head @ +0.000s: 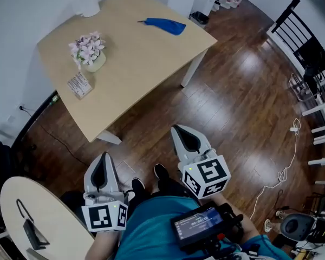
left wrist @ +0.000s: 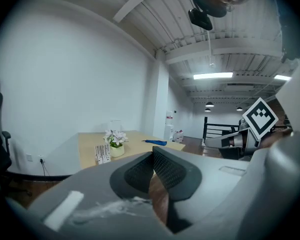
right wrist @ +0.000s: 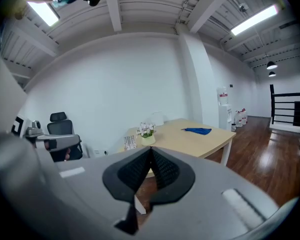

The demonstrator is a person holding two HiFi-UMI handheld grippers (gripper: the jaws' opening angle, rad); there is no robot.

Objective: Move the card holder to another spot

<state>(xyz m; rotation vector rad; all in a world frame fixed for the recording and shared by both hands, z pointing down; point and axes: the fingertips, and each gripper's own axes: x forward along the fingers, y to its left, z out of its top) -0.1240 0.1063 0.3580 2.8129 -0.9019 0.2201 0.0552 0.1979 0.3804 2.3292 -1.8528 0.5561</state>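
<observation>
With the left gripper [head: 103, 161] and right gripper [head: 183, 134] both clenched empty, well short of the table [head: 146, 53], the card holder [head: 79, 85] standing just beside the flower pot [head: 92, 58] should be approached squarely and jaws opened before it is reached.

Two desks stand here: one rectangular desk [head: 141, 64] and one round desk [head: 54, 215]. There is one card holder [head: 79, 85], one pot of flowers [head: 90, 52] and one blue cloth [head: 163, 25]. Two grippers show: the left gripper [head: 104, 157] and the right gripper [head: 179, 130].
</observation>
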